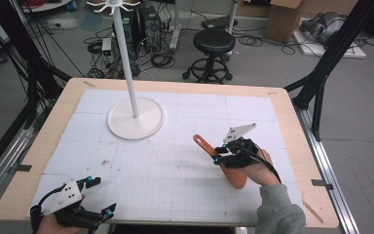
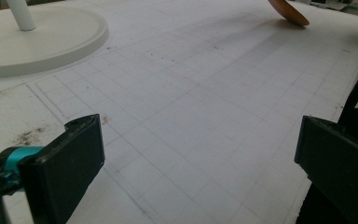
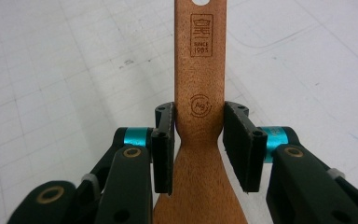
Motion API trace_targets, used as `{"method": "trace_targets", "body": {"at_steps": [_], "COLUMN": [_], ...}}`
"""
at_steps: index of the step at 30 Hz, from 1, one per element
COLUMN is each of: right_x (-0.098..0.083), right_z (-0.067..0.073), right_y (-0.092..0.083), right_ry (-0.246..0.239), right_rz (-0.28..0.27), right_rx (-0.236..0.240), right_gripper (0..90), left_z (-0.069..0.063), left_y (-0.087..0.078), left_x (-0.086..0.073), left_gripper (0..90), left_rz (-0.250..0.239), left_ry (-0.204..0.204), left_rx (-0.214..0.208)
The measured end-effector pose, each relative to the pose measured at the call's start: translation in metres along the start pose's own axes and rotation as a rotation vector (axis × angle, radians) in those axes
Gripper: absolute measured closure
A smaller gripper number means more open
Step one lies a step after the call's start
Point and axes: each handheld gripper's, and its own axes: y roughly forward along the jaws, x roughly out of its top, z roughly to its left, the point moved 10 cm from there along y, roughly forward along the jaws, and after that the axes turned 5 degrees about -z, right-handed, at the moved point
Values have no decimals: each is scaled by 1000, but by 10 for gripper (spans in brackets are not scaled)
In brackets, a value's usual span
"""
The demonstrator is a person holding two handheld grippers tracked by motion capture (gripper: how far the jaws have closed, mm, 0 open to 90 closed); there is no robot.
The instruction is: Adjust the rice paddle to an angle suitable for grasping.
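The right gripper clamps the wooden spatula at its neck, above the table, leaving the handle's hanging hole free for the hook stand. The left gripper rests wide open, empty.
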Motion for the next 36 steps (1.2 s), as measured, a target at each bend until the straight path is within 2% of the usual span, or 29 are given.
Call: {"method": "trace_targets", "body": {"at_steps": [6,12,20,36], "right_x": [5,11,17,25], "right_z": [-2,-4,-4,-1], "right_y": [-15,-28,-38,-49], "right_ry": [-18,-14,-15,-23], "right_rz": [-57,-115,-175,-244], "right_rx": [-41,-58,-44,-30], "right_gripper": [645,645,645,645], "left_z": [0,0,0,0], "left_y": [0,1,1,1], "left_x": [1,1,0,-1], "left_gripper": [19,19,19,19], "left_rz": [-5,-2,3,5], "left_ry": [0,-1,1,-2], "left_rx": [2,-2,-1,-3]}}
